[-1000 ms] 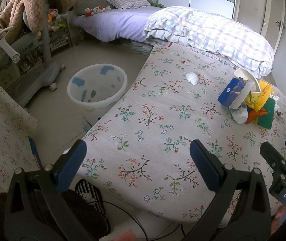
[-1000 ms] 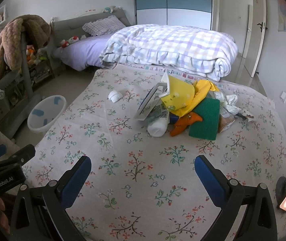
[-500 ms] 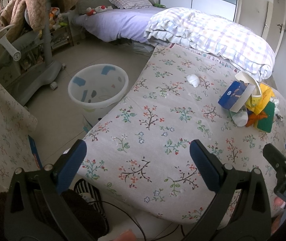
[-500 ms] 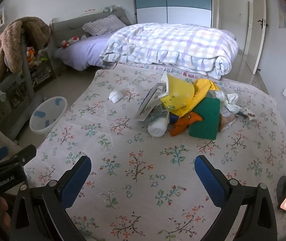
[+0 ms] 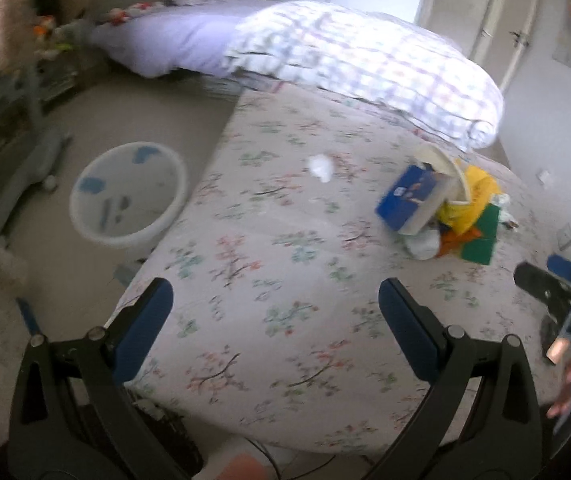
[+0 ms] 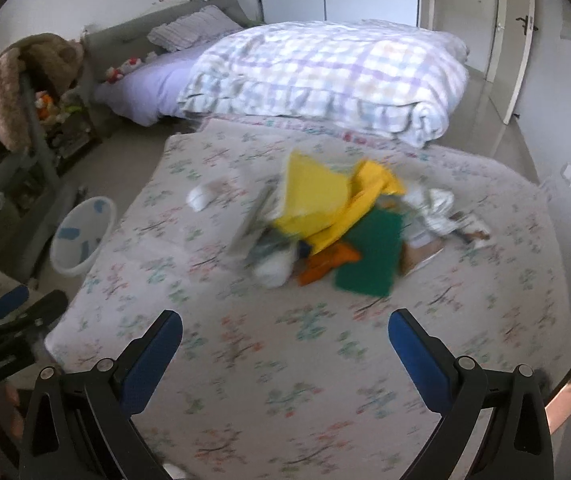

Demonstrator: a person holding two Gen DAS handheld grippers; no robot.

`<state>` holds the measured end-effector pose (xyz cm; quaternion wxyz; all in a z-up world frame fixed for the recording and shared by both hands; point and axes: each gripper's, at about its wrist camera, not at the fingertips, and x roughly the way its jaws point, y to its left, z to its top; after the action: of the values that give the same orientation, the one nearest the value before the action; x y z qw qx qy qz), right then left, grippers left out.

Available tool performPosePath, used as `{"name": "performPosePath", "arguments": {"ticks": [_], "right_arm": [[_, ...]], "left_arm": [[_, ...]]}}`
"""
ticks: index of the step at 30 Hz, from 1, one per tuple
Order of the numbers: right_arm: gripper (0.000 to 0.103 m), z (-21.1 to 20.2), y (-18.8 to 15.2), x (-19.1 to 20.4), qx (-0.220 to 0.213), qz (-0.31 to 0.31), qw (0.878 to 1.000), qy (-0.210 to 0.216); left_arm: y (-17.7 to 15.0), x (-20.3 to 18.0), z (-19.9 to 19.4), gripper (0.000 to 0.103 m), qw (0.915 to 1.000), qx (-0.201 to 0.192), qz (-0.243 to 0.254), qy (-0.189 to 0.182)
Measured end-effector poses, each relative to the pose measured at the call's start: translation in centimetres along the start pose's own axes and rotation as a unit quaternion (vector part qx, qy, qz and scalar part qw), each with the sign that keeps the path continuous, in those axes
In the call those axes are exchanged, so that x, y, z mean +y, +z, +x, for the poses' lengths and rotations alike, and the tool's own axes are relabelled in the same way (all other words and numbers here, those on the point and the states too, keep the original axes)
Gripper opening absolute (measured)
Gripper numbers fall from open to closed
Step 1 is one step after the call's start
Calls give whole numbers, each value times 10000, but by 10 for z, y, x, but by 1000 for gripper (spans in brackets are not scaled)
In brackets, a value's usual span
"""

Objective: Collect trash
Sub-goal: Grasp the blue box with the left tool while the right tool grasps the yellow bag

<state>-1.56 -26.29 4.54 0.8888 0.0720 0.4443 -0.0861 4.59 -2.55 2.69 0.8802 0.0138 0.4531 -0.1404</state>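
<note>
Beyond both wide-open, empty claws, left (image 5: 275,320) and right (image 6: 285,354), lies the trash pile (image 6: 325,228).

Both wrist views face floral bed (image 5: 285,280) from foot; blurred, apparently shared.

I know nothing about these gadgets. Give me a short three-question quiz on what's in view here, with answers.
1. True or false: the left gripper holds a piece of trash.
2. Where does the white bin stand? A) on the floral bedspread B) on the floor beside it C) on the checked quilt
3. Fill in: lying apart from the trash pile is a white crumpled ____.

Key: 1 false, both it and the right gripper are open and empty; 2 B; 3 wad, probably paper.
</note>
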Motion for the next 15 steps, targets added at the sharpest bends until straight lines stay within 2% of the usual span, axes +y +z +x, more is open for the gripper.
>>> {"name": "performPosePath", "arguments": {"ticks": [3, 11, 13, 15], "right_arm": [[103, 9, 15, -22, 163, 79, 9998, -87], [103, 44, 34, -89, 434, 658, 9966, -254], [103, 53, 32, -102, 469, 810, 9953, -259], [103, 64, 33, -112, 679, 976, 9925, -297]], "left_arm": [[16, -17, 5, 102, 9994, 55, 326, -103], [41, -59, 45, 101, 9930, 380, 827, -752], [40, -68, 62, 96, 9903, 482, 911, -927], [39, -79, 78, 89, 9877, 638, 984, -1030]]}}
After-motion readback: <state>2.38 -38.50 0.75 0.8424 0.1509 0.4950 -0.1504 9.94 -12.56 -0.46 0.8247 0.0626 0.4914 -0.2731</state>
